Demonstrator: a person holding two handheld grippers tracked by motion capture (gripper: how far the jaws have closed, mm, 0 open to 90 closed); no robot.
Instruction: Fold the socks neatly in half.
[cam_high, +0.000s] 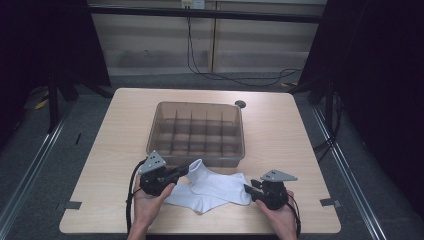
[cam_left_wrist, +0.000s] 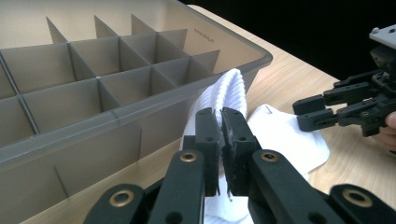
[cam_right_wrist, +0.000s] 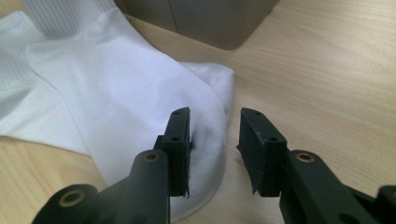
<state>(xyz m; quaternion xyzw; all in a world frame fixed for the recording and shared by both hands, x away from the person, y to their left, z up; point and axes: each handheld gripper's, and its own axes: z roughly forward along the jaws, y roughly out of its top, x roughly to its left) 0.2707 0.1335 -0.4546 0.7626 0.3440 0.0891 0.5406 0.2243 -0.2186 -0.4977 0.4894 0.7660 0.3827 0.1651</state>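
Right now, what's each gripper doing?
Left gripper: shut on the white sock cuff.
Right gripper: open, jaws at the sock's toe end, holding nothing.

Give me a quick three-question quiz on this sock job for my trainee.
1. True or false: the left gripper is shut on the ribbed cuff of a white sock.
2. The right gripper has its jaws: A) clamped on the divided bin, B) open above the sock's end, C) shut on the table.
3. What lies in the bin's compartments?

Key
1. True.
2. B; one jaw is over the fabric, the other over bare wood.
3. Nothing; every compartment that shows is empty.
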